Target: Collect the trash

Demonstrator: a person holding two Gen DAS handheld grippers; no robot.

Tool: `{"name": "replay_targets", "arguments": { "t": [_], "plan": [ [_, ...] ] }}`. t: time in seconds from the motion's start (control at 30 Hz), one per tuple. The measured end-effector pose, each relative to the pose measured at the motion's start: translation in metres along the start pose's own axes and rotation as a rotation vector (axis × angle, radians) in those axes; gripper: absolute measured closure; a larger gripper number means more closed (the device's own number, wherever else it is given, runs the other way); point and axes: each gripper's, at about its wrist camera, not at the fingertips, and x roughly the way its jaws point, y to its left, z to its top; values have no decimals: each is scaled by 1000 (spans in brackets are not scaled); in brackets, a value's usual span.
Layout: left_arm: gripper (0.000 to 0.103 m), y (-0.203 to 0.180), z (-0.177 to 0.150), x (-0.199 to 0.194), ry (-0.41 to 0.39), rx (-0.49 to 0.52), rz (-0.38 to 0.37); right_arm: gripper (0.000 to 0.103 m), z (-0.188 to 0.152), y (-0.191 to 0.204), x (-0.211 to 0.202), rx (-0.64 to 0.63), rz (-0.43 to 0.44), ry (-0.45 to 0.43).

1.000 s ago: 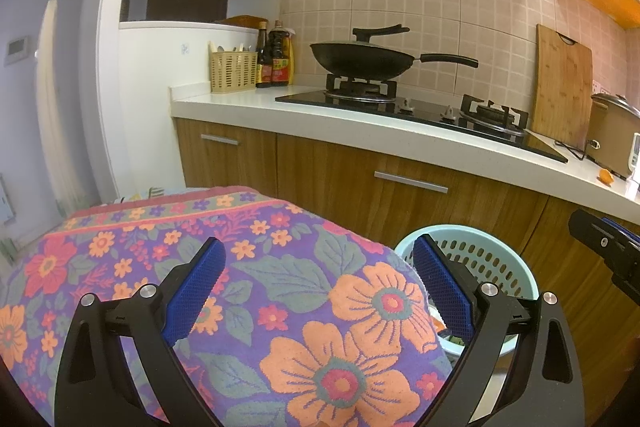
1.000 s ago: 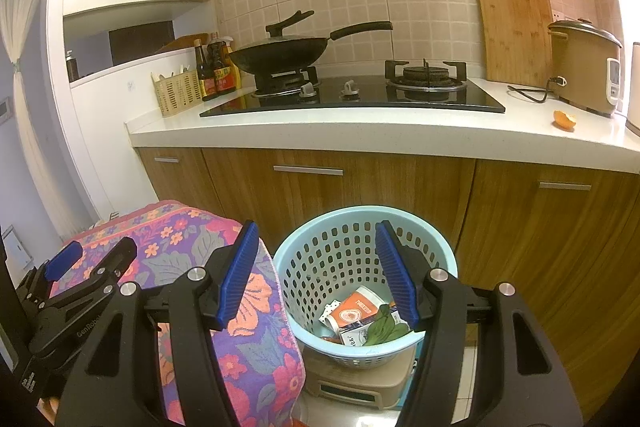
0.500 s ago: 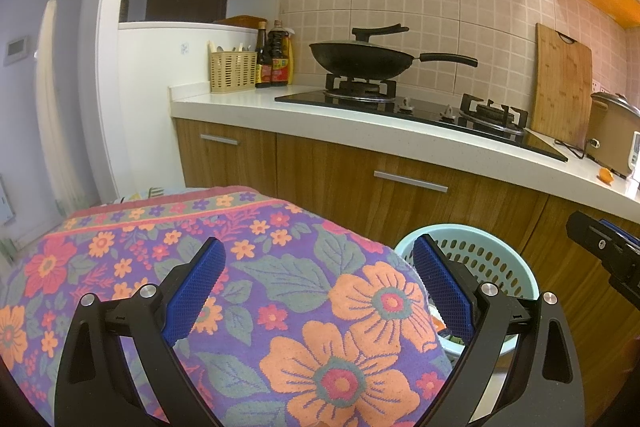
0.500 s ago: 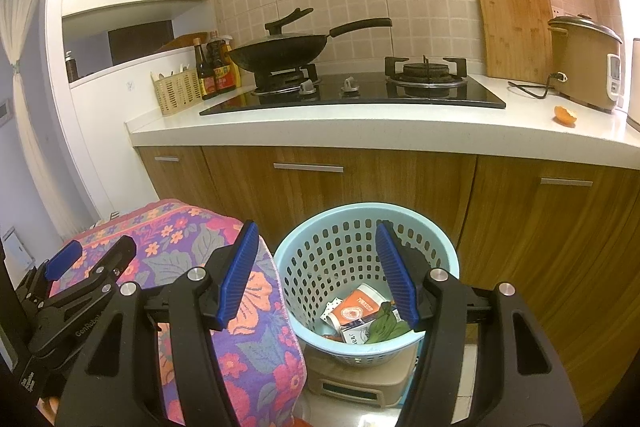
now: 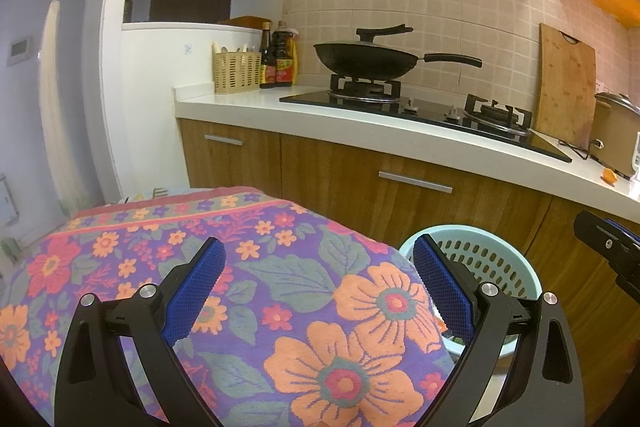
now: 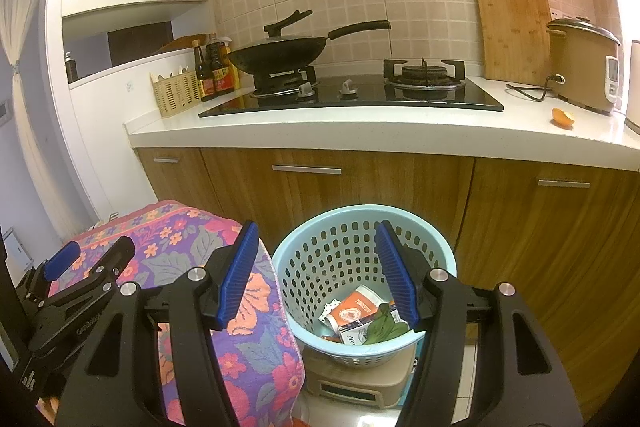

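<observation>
**A:** What do the two claws show?

**B:** The right claw (image 6: 316, 273) stands with its blue pads well apart and nothing between them; it is released and holds nothing. It hangs above a pale blue perforated basket (image 6: 436, 259), touching neither its rim nor its contents. The left claw (image 5: 318, 293) is likewise spread wide and empty. It hovers over a flowered cloth (image 5: 280, 267) draped on something rounded, and whether it touches the cloth cannot be told.

**B:** In the right view, the left claw also shows at the lower left edge, beside the cloth.

**A:** Where is the trash?

**B:** Some already lies at the bottom of the basket: an orange and white carton (image 6: 356, 307), other small packets, and green leaves (image 6: 384, 325). The basket sits on a beige box on the floor, just beside the cloth and in front of the wooden cabinet doors.

**A:** What seems left to do?

**B:** One orange scrap (image 6: 563, 117), probably a piece of peel, rests on the white desk (image 6: 360, 131) at the far right, near the rice cooker (image 6: 582, 61) and well apart from both claws. It looks like the remaining item. Judging by this, the collecting is partly done, with that scrap not yet picked up.
</observation>
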Motion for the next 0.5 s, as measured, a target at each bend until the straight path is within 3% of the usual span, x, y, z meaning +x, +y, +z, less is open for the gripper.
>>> {"name": "replay_targets", "arguments": {
  "t": [0.23, 0.5],
  "plan": [
    [11, -1, 0, -4, -24, 10, 28, 46, -1, -1, 0, 4, 1, 3],
    [9, 5, 1, -1, 10, -34, 11, 46, -1, -3, 0, 3, 0, 4]
  ]
}}
